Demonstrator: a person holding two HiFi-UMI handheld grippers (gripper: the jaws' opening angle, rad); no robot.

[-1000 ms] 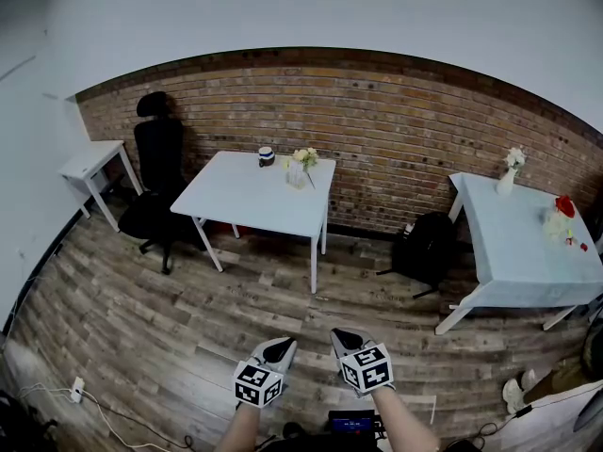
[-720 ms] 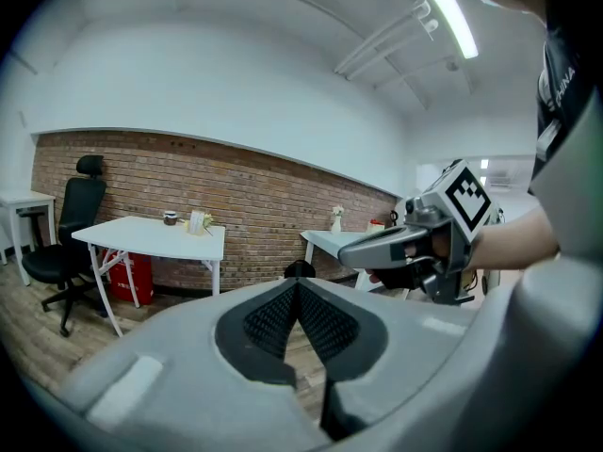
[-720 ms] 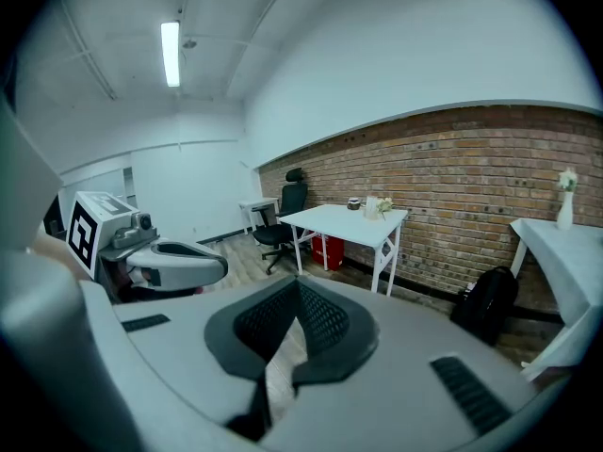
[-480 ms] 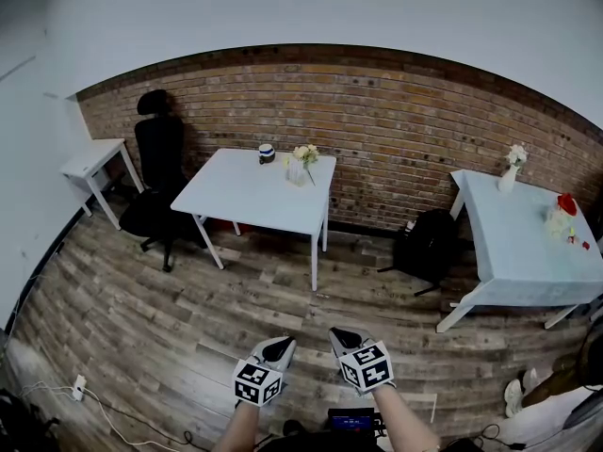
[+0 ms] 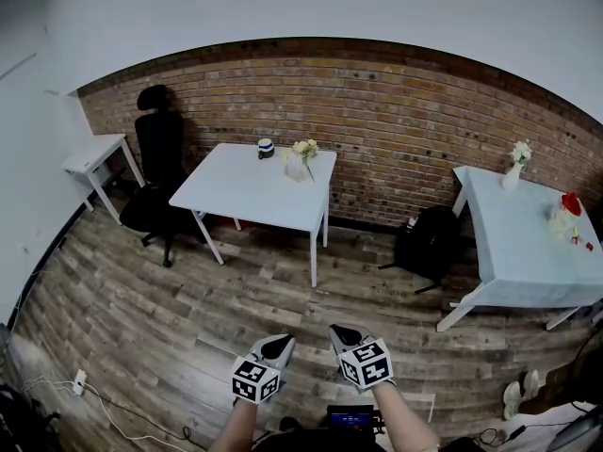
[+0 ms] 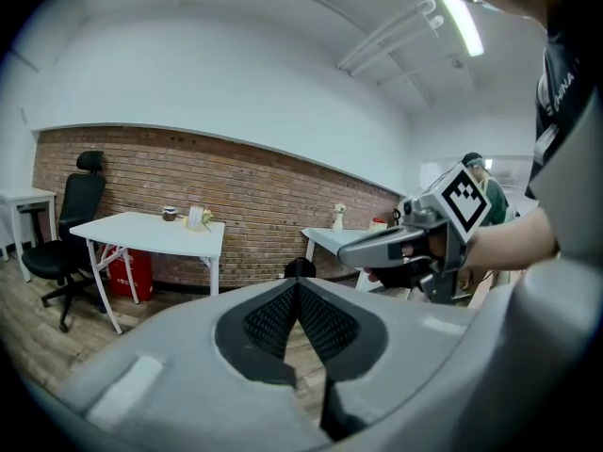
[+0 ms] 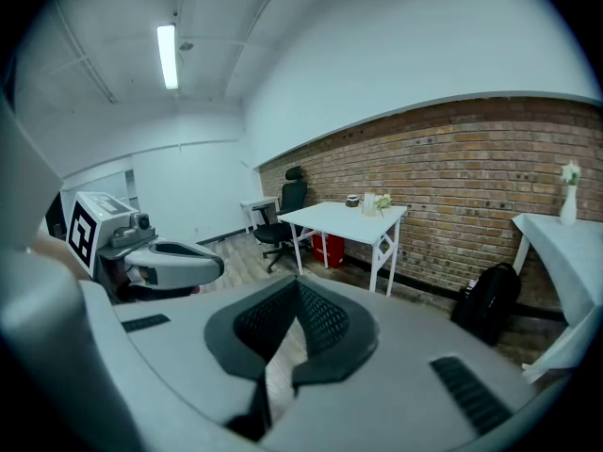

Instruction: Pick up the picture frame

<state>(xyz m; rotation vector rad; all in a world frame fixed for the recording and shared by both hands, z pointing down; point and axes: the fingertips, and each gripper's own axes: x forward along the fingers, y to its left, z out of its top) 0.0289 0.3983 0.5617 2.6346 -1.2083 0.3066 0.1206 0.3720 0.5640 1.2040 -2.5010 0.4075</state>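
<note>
A white table (image 5: 247, 196) stands across the room by the brick wall. On it are a dark cup (image 5: 266, 147), pale flowers (image 5: 304, 150) and a small pale upright piece (image 5: 296, 170) that may be the picture frame; it is too small to tell. The same piece (image 6: 196, 217) shows far off in the left gripper view. My left gripper (image 5: 280, 343) and right gripper (image 5: 344, 332) hang side by side low over the wooden floor, far from the table. Both are shut with nothing between the jaws, as each gripper view (image 6: 298, 285) (image 7: 298, 285) confirms.
A black office chair (image 5: 155, 172) and a small white side table (image 5: 94, 156) stand at the left. A black backpack (image 5: 429, 243) lies on the floor between the tables. The right table (image 5: 528, 252) carries a vase (image 5: 514, 172) and red flowers (image 5: 568, 205). Cables (image 5: 104, 412) trail at lower left.
The head view has drifted slightly, so the room sits a little differently in the frame. Both grippers stay shut and in much the same place.
</note>
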